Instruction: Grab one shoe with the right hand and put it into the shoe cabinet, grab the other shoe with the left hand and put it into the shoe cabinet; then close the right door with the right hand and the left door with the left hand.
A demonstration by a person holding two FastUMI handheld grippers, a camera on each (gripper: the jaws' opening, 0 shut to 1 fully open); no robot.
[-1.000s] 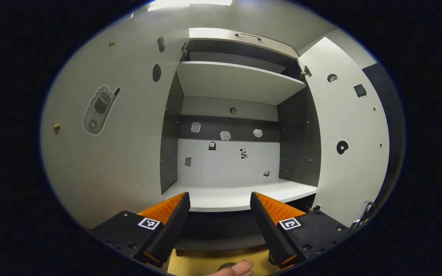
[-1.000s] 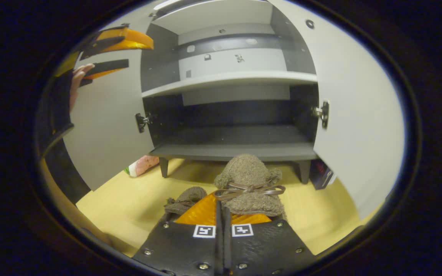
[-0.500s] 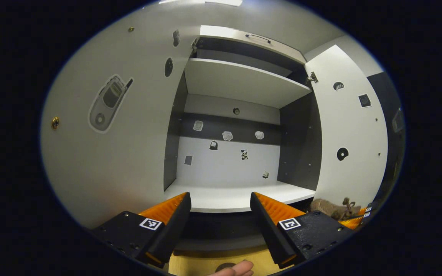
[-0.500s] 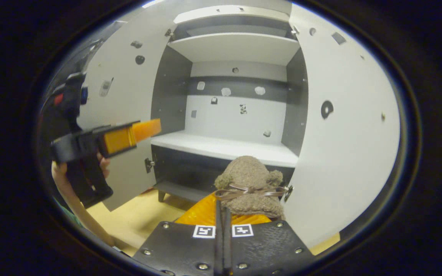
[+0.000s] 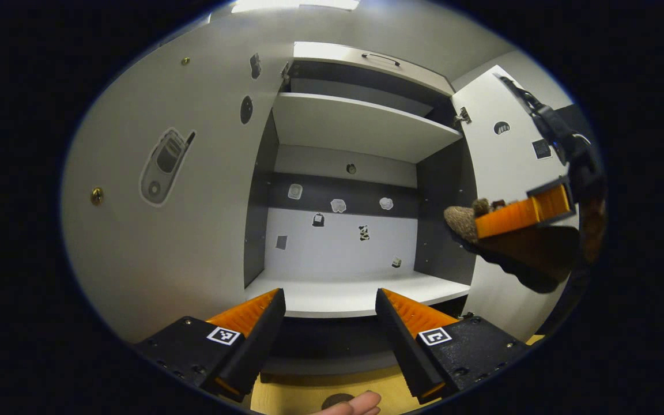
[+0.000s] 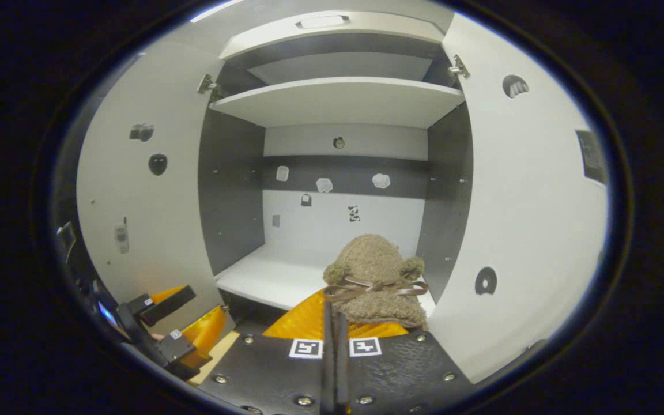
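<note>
A brown fuzzy shoe (image 6: 373,271) with a ribbon bow is held in the air, my right gripper (image 6: 332,308) shut on its rear part. Its toe points into the open shoe cabinet, just above the front of the white middle shelf (image 6: 268,279). In the left gripper view the same shoe (image 5: 460,222) and right gripper (image 5: 482,223) hang in front of the right door (image 5: 510,288). My left gripper (image 5: 328,297) stands open and holds nothing, facing the white shelf (image 5: 338,300). It also appears low beside the left door, as the left gripper (image 6: 179,323).
Both cabinet doors stand wide open, the left door (image 5: 182,242) and the right one (image 6: 534,190). An upper shelf (image 5: 361,124) and a dark lower shelf (image 5: 332,360) bound the middle bay. Wooden floor (image 5: 297,397) lies below, with a person's fingertip (image 5: 361,402) at the edge.
My right gripper has carried the shoe up from the floor to the height of the middle shelf and closer to the cabinet. The left gripper has barely moved.
</note>
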